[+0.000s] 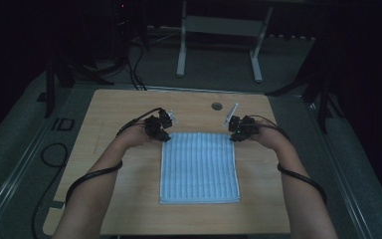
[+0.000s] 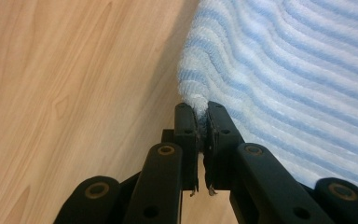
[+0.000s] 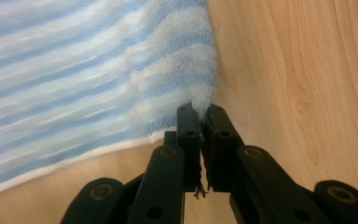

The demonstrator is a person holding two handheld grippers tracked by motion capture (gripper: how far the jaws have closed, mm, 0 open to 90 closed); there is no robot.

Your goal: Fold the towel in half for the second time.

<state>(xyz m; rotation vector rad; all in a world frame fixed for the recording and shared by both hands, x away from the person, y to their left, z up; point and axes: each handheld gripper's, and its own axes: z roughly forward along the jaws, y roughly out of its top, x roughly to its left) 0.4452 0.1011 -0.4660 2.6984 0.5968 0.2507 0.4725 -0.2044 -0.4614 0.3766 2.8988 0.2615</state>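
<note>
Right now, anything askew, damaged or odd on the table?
Nothing stands out. The light blue striped terry towel lies flat and square on the wooden table; the left gripper and right gripper each pinch a far corner, bunching it slightly there.

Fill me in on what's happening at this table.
A person is working on a blue-and-white striped towel that lies on a wooden table, with a gripper in each hand. The left gripper is shut on the towel's far left corner, and the right gripper is shut on its far right corner. Both corners are pinched between the jaws and pulled up slightly, while the rest of the towel lies flat.
</note>
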